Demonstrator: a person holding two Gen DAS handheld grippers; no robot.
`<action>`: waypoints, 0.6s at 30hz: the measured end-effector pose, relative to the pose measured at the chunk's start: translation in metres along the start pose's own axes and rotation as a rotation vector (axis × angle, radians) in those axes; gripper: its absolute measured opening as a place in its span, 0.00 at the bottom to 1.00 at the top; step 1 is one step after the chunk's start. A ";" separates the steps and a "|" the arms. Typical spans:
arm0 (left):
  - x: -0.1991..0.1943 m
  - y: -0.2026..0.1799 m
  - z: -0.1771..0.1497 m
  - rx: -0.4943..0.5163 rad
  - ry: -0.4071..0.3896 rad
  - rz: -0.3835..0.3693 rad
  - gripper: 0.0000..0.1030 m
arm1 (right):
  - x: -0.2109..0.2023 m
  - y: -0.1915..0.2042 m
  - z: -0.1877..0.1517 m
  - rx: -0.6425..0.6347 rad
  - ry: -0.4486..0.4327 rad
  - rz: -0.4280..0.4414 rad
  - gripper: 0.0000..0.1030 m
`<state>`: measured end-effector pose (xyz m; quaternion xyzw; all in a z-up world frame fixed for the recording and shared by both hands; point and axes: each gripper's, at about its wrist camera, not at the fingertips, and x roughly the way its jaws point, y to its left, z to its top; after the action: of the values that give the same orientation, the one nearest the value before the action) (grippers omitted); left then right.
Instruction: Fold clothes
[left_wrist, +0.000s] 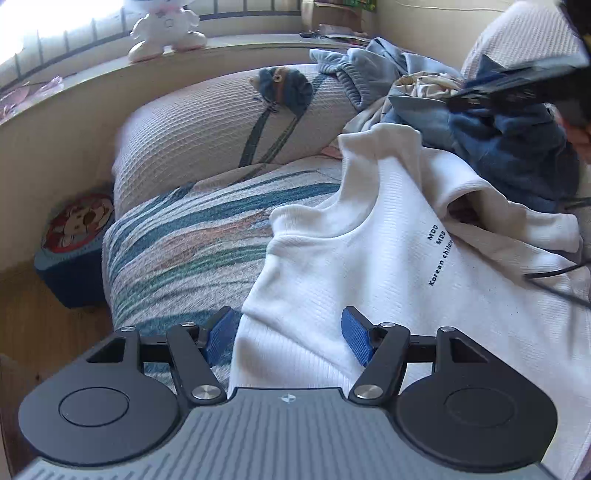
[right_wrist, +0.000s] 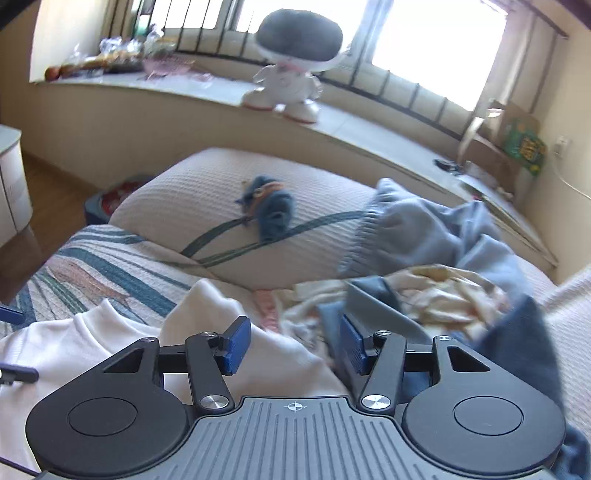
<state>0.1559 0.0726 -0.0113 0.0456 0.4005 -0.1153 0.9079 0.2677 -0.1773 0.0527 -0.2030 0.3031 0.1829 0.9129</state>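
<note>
On the bed, right ahead of our left gripper, lies the white top, spread front-up with its printed text showing. Its long axis runs away from us and to the right: the hem end is nearest, passing under and between the left fingers, and the collar lies at the far right. One sleeve points up and away toward the pillow; the other is bent across the chest just below the collar. Our left fingers stand wide, holding nothing, one over the top's left edge and one over its body.

Our right gripper hovers further along, where the top meets the heap of blue and cream clothes. Its fingers are also wide and empty; the left one sits above white cloth, the right one above blue.

So we judge the left hand nearer the hem and left side, the right hand nearer the collar and sleeves. Whichever fold comes, it likely turns across that long axis. The top does not lie folded now, and the sleeve across the chest could fit either a fold in progress or a loose spread.
</note>
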 end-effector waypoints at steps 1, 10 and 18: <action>0.000 0.001 -0.002 0.003 0.007 0.019 0.63 | -0.010 -0.008 -0.007 0.013 0.002 -0.007 0.53; 0.014 0.005 -0.019 -0.023 0.030 0.021 0.58 | -0.072 0.007 -0.097 0.189 0.097 0.107 0.53; 0.000 0.002 -0.026 0.004 0.037 0.001 0.10 | -0.089 0.043 -0.141 0.334 0.138 0.183 0.53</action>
<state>0.1375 0.0791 -0.0290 0.0496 0.4170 -0.1149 0.9002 0.1134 -0.2273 -0.0058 -0.0325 0.4083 0.1980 0.8905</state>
